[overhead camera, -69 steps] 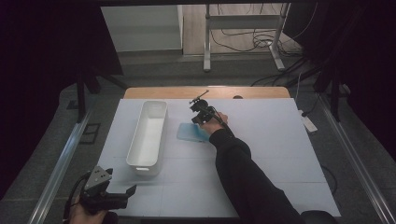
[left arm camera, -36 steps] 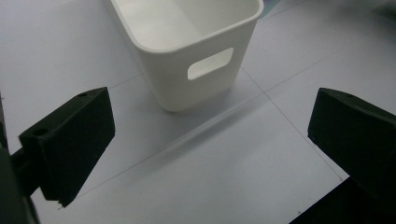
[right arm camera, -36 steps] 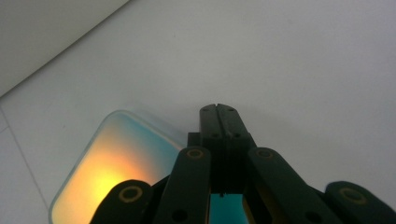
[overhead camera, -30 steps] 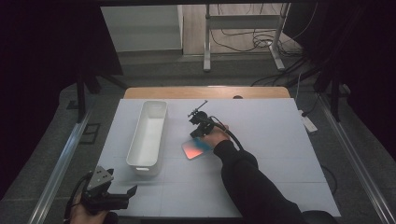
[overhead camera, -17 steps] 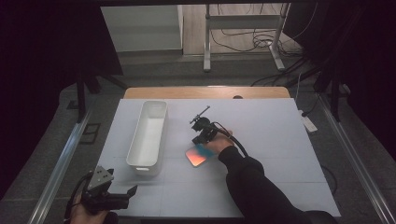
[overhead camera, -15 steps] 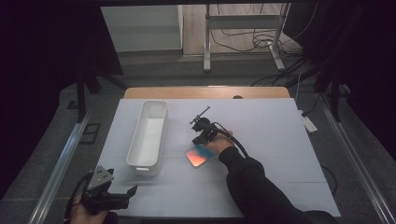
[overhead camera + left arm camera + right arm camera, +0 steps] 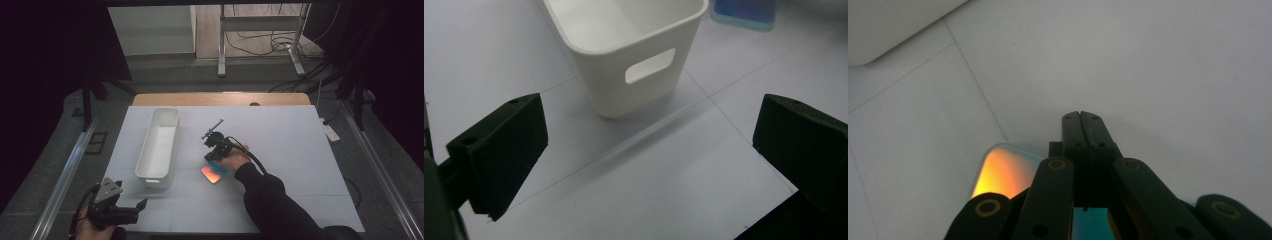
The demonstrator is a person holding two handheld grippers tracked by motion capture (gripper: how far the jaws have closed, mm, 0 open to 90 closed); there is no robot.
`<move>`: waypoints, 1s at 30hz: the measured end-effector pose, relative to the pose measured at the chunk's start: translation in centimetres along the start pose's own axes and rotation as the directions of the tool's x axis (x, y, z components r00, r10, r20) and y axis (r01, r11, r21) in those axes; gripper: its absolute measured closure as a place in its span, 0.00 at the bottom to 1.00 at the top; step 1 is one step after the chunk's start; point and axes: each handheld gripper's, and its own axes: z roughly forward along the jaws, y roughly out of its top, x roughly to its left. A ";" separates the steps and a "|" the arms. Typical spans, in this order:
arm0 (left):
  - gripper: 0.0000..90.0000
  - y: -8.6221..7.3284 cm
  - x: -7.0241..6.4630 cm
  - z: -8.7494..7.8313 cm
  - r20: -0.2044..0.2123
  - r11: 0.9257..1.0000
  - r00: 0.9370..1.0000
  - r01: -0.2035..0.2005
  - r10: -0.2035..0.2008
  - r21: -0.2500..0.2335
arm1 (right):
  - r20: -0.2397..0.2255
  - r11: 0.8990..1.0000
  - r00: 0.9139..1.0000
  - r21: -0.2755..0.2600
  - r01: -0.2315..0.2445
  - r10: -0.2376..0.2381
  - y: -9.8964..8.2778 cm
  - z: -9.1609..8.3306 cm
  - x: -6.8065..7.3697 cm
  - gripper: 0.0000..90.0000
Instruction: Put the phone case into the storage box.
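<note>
A flat glossy card (image 7: 212, 174) with an orange and blue sheen lies on the white table, right of a long white bin (image 7: 150, 176). My right gripper (image 7: 209, 159) is shut, jaws pressed together with nothing between them, and it rests low over the card. In the right gripper view the closed tips (image 7: 1081, 116) reach past the card's (image 7: 1003, 172) far edge. My left gripper (image 7: 140, 205) hovers open at the table's near left corner. Its jaws (image 7: 644, 145) stand wide apart and face the bin's (image 7: 634, 65) near end; the card (image 7: 744, 10) shows beyond.
The bin (image 7: 888, 25) is empty and runs front to back on the table's left half. A wooden strip (image 7: 220, 98) borders the far edge. Metal rails (image 7: 65, 175) flank both sides, and cables lie on the floor behind.
My right hand has slid toward the near side with the card moving along under it; the card's sheen turned from blue to orange. The left gripper has stayed put.
</note>
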 end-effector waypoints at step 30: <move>0.02 0.1 -0.1 0.1 -0.009 1.000 1.000 -0.009 0.009 0.008 | -0.002 0.998 1.000 0.061 0.023 -0.022 -5.9 -3.1 3.3 0.99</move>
